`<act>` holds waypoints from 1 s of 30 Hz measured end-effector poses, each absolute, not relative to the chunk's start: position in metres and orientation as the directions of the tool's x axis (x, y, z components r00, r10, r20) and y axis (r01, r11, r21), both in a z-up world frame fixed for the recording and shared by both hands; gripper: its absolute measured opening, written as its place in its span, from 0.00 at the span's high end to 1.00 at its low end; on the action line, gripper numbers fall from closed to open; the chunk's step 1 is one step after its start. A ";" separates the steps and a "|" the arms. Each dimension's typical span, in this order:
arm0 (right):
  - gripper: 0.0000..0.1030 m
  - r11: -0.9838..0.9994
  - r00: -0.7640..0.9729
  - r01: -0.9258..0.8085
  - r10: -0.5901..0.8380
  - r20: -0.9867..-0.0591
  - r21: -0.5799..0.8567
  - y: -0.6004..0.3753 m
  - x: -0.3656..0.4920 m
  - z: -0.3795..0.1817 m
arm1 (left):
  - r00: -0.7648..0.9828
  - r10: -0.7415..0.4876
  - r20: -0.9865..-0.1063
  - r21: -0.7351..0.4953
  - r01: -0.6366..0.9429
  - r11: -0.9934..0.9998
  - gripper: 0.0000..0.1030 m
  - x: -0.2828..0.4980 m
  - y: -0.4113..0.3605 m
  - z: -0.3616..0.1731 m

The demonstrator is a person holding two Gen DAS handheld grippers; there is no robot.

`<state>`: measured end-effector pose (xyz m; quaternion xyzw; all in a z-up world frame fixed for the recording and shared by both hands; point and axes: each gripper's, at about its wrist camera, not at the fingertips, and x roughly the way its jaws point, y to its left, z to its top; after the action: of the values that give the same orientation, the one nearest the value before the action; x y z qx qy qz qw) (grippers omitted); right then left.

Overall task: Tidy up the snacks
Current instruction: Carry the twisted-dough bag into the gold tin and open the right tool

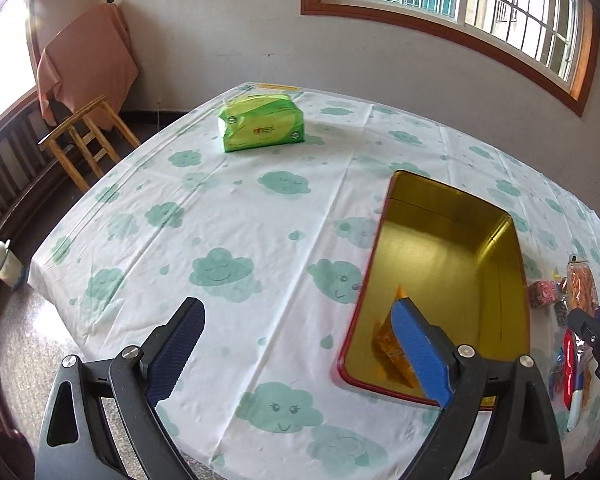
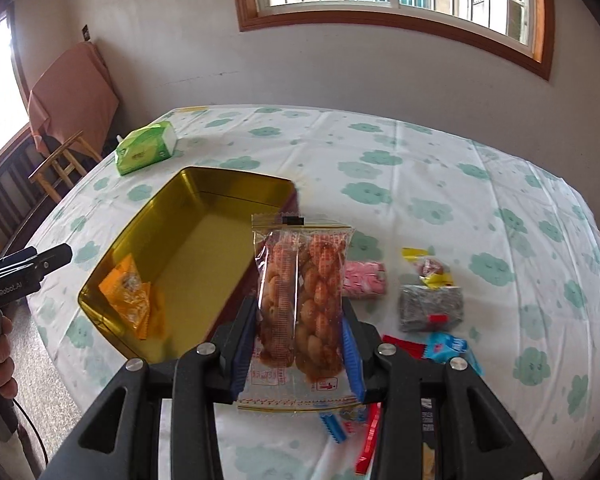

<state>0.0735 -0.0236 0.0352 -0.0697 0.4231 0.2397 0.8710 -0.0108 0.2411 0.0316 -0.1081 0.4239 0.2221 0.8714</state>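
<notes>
We counted one gold-lined tin point(image 2: 204, 236) with a red outer rim, lying open on the cloud-print tablecloth point(image 2: 440, 184), and inside it one orange snack packet point(image 2: 130, 298) at the near end. To the right of the tin we held one clear packet of twisted pastries point(image 2: 300, 300), with two rows of them showing through the wrapper, upright above the cloth. Beyond it on the cloth lay one pink packet point(image 2: 364, 280), one yellow-wrapped sweet point(image 2: 430, 268), one grey packet point(image 2: 430, 306), one light blue packet point(image 2: 448, 348) and one red packet point(image 2: 404, 346); more wrappers lay under the gripper, too hidden for us to count.

Our right gripper point(image 2: 298, 354) was partly closed, its blue pads point(image 2: 350, 356) pressed against both sides of the pastry packet. Our left gripper point(image 1: 300, 354) stood wide apart with nothing between its fingers, one finger over the tin's near end.

One green tissue pack point(image 1: 260, 122) sat well apart at the far side.
</notes>
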 end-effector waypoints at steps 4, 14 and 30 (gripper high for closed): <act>0.62 0.839 0.496 -0.538 0.389 -0.777 0.077 0.020 0.070 0.029 | 0.493 0.312 -0.812 0.026 -0.503 0.864 0.10 -0.017 0.252 0.021; 0.62 0.809 0.459 -0.586 0.374 -0.806 0.042 0.071 0.078 0.010 | 0.445 0.317 -0.837 0.041 -0.526 0.849 0.10 -0.024 0.263 0.007; 0.62 0.808 0.410 -0.589 0.313 -0.857 0.013 0.096 0.088 -0.023 | 0.423 0.298 -0.855 0.035 -0.527 0.849 0.10 -0.022 0.266 -0.002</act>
<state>0.0884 0.0958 -0.0231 -0.1469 0.4696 0.2729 0.8267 -0.0222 0.2656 -0.0020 -0.1200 0.4767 0.2472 0.8350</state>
